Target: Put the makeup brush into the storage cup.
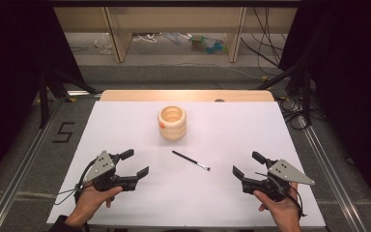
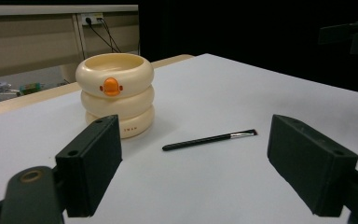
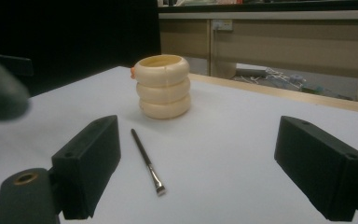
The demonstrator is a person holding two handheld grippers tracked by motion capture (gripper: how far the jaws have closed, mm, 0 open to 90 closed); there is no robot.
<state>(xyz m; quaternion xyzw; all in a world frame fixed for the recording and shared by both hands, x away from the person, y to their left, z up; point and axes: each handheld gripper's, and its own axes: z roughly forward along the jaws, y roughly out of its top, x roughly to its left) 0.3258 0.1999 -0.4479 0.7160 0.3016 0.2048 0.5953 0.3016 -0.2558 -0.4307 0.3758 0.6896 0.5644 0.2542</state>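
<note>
A cream ringed pot (image 1: 172, 123) with an orange beak stands upright near the table's far middle, open at the top. A thin black make-up brush (image 1: 190, 160) lies flat on the white sheet in front of it, bristle end toward the right. My left gripper (image 1: 135, 163) rests at the front left, open and holding nothing. At the front right my right gripper (image 1: 246, 164) is open too, nothing between its jaws. From the left gripper view the pot (image 2: 115, 93) and brush (image 2: 209, 139) lie ahead. In the right gripper view, the brush (image 3: 147, 159) is nearer than the pot (image 3: 163, 92).
The white sheet (image 1: 125, 121) covers a wooden table (image 1: 125, 95) whose far edge shows. Black curtains flank both sides. Cables and small clutter (image 1: 207, 43) lie on the floor beyond, under a bench.
</note>
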